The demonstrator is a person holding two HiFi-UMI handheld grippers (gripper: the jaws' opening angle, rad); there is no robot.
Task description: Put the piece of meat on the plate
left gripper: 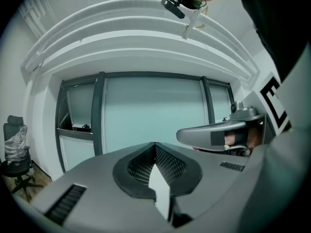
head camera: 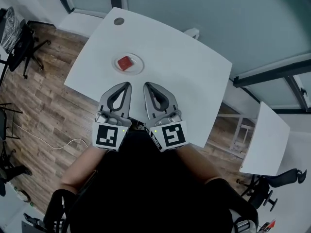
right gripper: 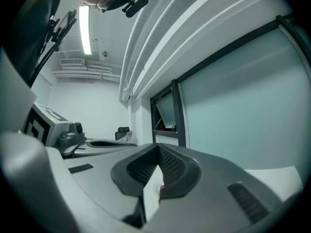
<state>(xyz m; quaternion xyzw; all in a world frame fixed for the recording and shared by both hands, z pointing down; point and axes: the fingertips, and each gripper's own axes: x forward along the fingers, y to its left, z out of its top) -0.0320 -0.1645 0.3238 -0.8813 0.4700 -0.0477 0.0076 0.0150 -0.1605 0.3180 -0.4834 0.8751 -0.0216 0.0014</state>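
A red piece of meat [head camera: 125, 62] lies on a small white plate [head camera: 138, 65] on the white table [head camera: 184, 72], left of its middle. My left gripper [head camera: 129, 84] and right gripper [head camera: 145, 85] are side by side over the table's near edge, a short way in front of the plate and apart from it. Both point level toward the far side. Their jaws are shut, with nothing held. In the left gripper view the left gripper [left gripper: 154, 144] has its tips together. The right gripper [right gripper: 158, 146] looks the same in its own view.
A round grommet [head camera: 118, 21] sits at the table's far corner. Office chairs [head camera: 22, 45] stand on the wooden floor at the left, and a cable [head camera: 63, 144] trails across it. A second white table [head camera: 267, 140] stands at the right. A glass wall runs behind.
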